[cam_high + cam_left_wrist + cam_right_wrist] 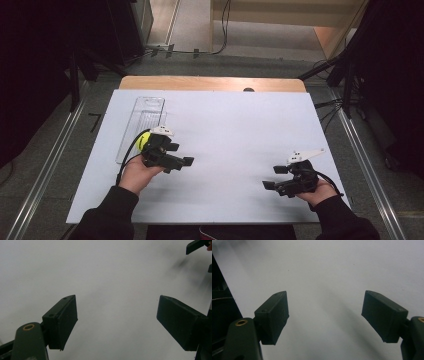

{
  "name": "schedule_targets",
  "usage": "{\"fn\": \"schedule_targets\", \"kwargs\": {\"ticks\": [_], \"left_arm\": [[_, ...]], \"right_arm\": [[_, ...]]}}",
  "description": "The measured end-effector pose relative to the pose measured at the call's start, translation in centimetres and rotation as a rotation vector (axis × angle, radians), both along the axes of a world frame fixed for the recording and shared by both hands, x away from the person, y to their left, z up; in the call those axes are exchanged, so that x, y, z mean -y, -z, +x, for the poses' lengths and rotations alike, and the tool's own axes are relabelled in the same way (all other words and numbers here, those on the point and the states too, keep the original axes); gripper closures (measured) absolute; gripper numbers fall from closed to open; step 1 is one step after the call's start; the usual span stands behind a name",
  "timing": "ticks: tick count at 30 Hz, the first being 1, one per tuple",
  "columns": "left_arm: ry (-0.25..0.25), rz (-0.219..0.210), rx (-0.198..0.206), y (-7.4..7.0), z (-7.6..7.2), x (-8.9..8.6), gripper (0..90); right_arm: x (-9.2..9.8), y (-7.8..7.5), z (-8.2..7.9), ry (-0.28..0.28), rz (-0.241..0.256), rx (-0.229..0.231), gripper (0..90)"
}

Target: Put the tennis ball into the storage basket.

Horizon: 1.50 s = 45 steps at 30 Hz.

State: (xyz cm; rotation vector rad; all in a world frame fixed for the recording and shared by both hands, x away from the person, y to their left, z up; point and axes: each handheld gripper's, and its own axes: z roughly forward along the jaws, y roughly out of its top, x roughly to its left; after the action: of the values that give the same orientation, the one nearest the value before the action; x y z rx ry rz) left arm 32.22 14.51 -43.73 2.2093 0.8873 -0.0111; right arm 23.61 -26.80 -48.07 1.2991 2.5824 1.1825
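Two hands hold black two-jaw grippers over a white table top (225,125). My left gripper (181,154) sits at the left, pointing right, jaws open with nothing between them. In the left gripper view the left gripper (116,300) frames bare white surface, and a jaw of the other gripper (196,246) shows at the top right. My right gripper (274,177) is near the front right, pointing left, also open and empty. The right gripper view shows the right gripper (325,293) with only white table between its fingers.
A clear plastic tray (147,112) lies at the back left. A yellow-green round thing (143,141) shows at its near end, just behind the left gripper. A wooden edge (210,82) runs along the table's far side. Dark floor and metal rails (47,165) surround the table.
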Motion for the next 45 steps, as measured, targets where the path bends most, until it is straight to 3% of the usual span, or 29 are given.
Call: {"fn": "schedule_targets", "kwargs": {"ticks": [45], "left_arm": [[0.083, 0.004, -0.031, 2.1, -3.3, -1.2, 17.4]], "right_arm": [[-0.1, 0.0, 0.0, 0.000, -0.004, -0.003, 19.7]]}}
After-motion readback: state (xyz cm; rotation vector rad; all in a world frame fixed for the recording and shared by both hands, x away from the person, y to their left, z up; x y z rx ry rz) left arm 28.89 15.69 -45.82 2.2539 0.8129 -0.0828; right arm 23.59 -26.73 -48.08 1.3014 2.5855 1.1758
